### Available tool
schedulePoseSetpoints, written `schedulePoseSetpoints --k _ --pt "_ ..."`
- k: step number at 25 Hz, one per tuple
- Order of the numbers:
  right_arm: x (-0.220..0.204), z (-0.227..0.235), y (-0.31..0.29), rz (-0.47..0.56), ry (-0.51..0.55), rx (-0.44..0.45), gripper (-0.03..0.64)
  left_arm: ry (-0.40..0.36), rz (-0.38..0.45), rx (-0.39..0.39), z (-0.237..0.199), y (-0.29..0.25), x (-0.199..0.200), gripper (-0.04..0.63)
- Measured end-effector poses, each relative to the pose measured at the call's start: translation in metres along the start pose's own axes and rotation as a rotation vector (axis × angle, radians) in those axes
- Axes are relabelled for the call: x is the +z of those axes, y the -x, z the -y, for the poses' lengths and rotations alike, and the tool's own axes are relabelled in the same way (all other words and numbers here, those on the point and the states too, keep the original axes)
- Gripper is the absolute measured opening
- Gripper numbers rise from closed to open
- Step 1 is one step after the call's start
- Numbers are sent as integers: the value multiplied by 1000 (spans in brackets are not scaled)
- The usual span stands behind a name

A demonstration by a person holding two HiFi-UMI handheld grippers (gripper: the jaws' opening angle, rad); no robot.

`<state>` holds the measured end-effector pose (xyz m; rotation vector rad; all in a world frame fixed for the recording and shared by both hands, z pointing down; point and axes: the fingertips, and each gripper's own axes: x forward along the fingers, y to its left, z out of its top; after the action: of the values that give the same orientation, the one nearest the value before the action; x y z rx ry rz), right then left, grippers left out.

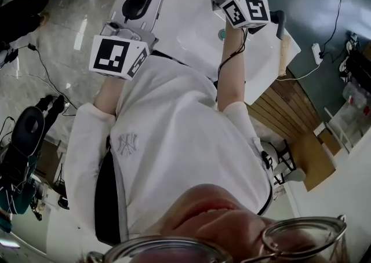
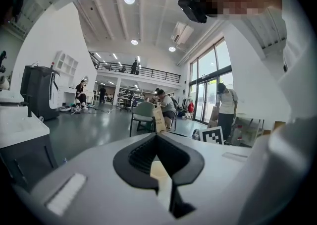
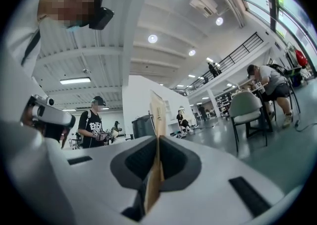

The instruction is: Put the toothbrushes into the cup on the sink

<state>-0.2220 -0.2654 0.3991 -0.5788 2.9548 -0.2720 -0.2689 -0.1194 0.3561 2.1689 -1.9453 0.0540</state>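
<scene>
Open hall w/ chairs & people filled both gripper views. We had the left gripper (image 2: 158,167) and right gripper (image 3: 157,159) raised above the white sink (image 1: 191,31), fingers (image 3: 141,162) closed on nothing. Toothbrushes & cup weren't in sight, so probably best to lower both and find them first.

The person wears a white short-sleeved T-shirt (image 1: 174,128) with a small grey emblem (image 1: 126,143) on the chest, a black strap (image 1: 106,198) down one side, and thin-rimmed glasses (image 1: 301,236). The left gripper (image 2: 157,140) and right gripper (image 3: 157,120) have white shells, black-lined throats, tan pads (image 3: 154,169) and black-and-white marker cubes (image 1: 119,56). A thin black cable (image 1: 232,59) runs along the right forearm.
</scene>
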Motion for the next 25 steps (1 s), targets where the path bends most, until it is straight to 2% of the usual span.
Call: schedulePoseSetpoints --k 11,22,25 --pt "-36 11 -5 -19 -48 -36 12 -9 -38 0 2 7 -6 0" --pt "-56 -3 -15 -77 -8 -3 15 -5 -46 13 -2 13 -10 0" --pt "-57 -7 -17 -113 35 2 45 -4 -45 11 -3 14 -8 0"
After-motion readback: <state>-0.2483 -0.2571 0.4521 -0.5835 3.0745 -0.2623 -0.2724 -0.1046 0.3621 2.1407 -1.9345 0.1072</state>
